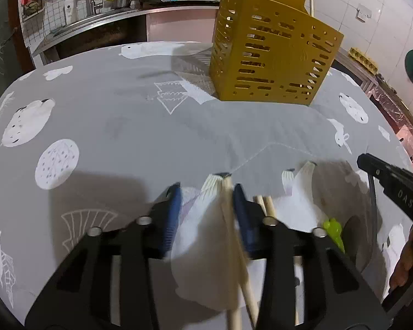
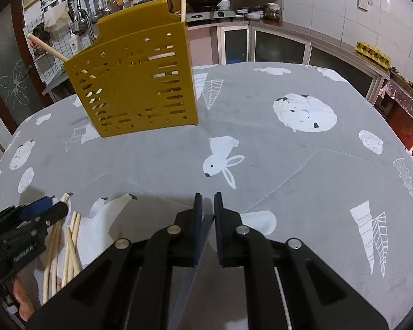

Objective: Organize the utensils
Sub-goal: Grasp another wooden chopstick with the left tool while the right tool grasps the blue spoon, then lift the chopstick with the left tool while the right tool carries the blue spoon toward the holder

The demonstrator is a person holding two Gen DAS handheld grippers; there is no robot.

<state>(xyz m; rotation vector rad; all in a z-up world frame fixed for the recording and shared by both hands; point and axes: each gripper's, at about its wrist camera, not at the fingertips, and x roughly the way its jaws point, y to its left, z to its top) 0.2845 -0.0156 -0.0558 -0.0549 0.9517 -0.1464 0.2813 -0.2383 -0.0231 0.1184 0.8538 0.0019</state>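
A yellow slotted utensil holder [image 1: 272, 55] [image 2: 135, 82] stands at the far side of the table with two wooden chopsticks [image 2: 183, 0] poking out of it. Several loose chopsticks [image 2: 71, 242] lie near the front edge. My left gripper [image 1: 209, 211] [image 2: 55, 205] hovers over them, jaws apart, with one chopstick [image 1: 228, 220] lying against the right blue pad and a clear gap to the left pad. My right gripper [image 2: 208, 203] [image 1: 363, 162] is to the right of the pile, shut on a thin dark grey utensil [image 2: 201, 242] that hangs down below it [image 1: 373, 200].
A grey cloth with white animal prints [image 2: 289, 143] covers the table. A small green piece [image 1: 333, 231] lies beside the chopsticks. A hand [image 1: 410, 258] holds the right gripper. Behind the table are a kitchen counter with a stove [image 2: 209, 13] and a tiled wall.
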